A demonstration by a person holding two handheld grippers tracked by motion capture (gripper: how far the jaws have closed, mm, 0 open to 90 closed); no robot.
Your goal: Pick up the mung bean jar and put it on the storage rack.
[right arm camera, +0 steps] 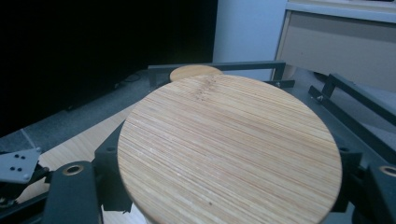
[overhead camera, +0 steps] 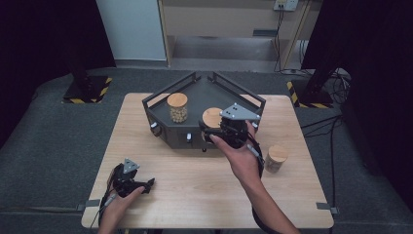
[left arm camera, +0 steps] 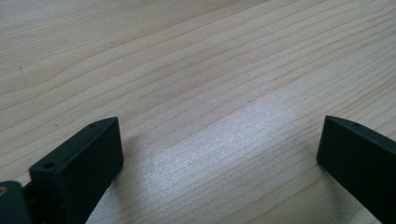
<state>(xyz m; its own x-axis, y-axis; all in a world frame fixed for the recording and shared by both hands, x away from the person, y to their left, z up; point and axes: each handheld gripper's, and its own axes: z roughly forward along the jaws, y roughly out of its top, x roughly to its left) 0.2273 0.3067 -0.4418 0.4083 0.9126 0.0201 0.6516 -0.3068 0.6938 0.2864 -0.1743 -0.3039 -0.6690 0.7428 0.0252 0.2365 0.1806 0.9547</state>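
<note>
**Jar in the right gripper, over the tray's front edge**

Right gripper [overhead camera: 214, 130] clamped on a jar [overhead camera: 212, 117] with a wooden lid [right arm camera: 229, 149], fingers [right arm camera: 70, 191] snug on both sides just under the lid. Held above the front of the dark tray [overhead camera: 160, 117], near a second jar [overhead camera: 177, 107] standing inside. Glass, probably: rigid, smooth, a bit slippery, breakable, contents adding weight. Best gripped on the body, not the lid. Left gripper [overhead camera: 130, 183] parked on the table [left arm camera: 196, 70], fingers [left arm camera: 81, 163] wide apart, holding nothing. Third jar [overhead camera: 276, 158] waiting at right.
</note>
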